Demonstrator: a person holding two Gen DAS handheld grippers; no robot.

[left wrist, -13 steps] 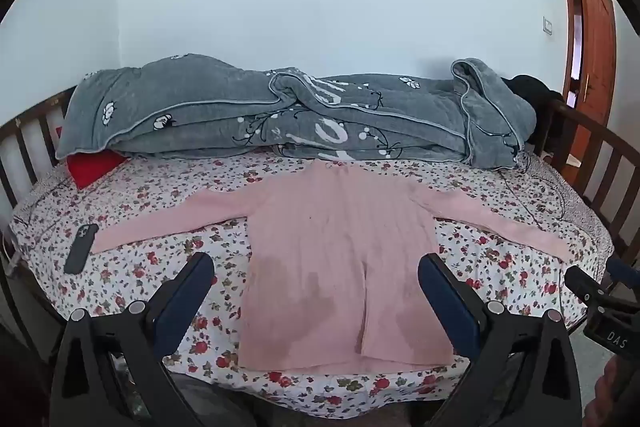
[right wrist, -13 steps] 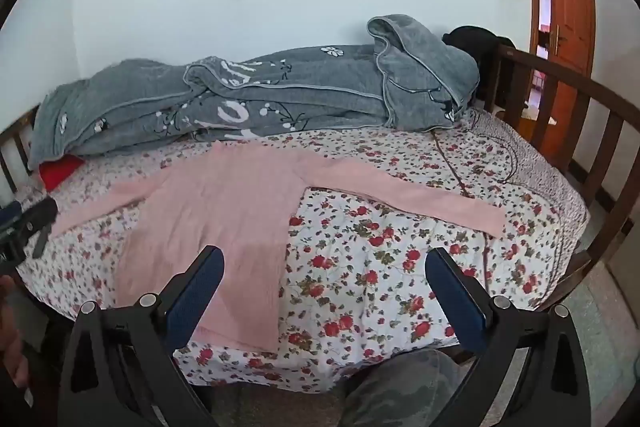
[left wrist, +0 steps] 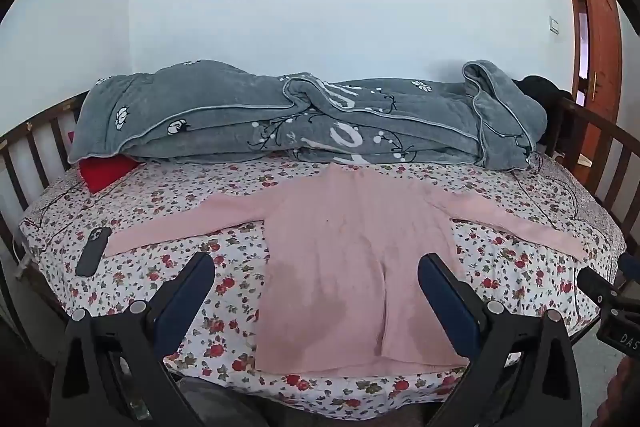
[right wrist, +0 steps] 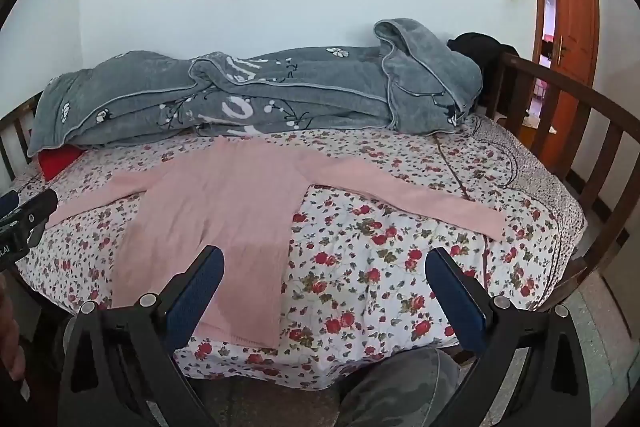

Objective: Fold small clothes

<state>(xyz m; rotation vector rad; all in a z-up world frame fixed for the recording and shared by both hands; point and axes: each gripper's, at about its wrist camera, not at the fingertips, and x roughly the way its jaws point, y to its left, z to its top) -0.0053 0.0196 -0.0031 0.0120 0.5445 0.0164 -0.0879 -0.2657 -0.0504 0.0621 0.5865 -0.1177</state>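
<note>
A pink long-sleeved sweater [left wrist: 344,267] lies flat and unfolded in the middle of the left wrist frame, on a floral-print bed [left wrist: 168,259], with its neck toward the top of the frame and its hem at the bed's near edge, low in the frame. Both sleeves stretch straight out, one to the left edge of the bed and one to the right, each angled slightly downward. Darker patches show on the lower body, and in the right wrist frame the sweater [right wrist: 216,219] sits left of centre with one sleeve reaching far right.
</note>
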